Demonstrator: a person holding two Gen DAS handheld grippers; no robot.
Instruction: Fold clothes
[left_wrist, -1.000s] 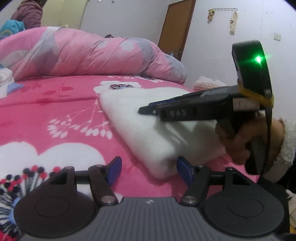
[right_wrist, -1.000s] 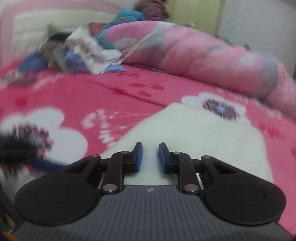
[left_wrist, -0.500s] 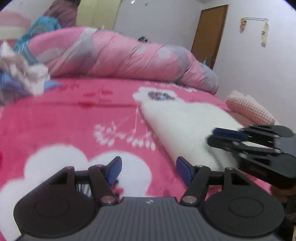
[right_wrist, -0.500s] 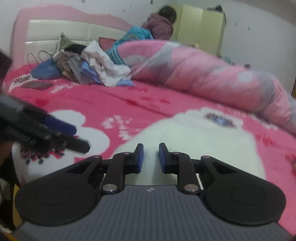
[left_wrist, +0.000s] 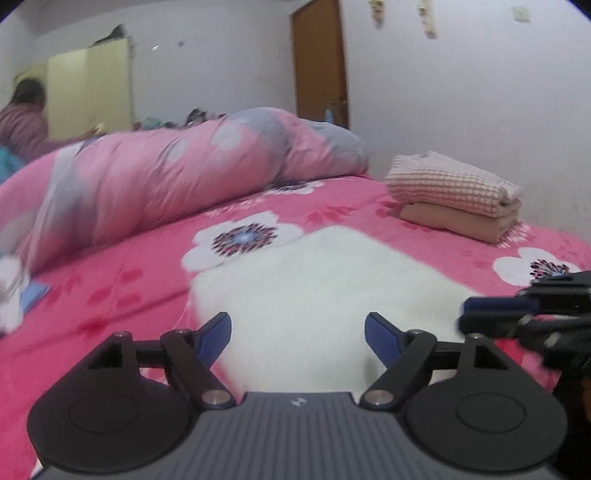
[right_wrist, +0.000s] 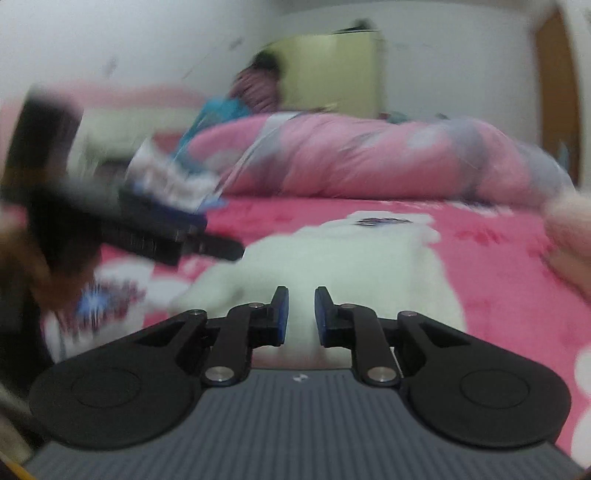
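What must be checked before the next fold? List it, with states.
1. Left claw free: ok, jaws opening, nothing between them.
2. Right claw grip: cannot tell; narrow gap, white cloth shows through it.
3. White garment lying flat on the bedspread: ok.
4. Folded stack apart from the garment: ok.
5. Sharp view from the right wrist: not ok, blurred.

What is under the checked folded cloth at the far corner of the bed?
The checked folded cloth lies on a folded peach-coloured cloth, which rests on the pink bedspread. Whether anything lies beneath the stack is hidden.
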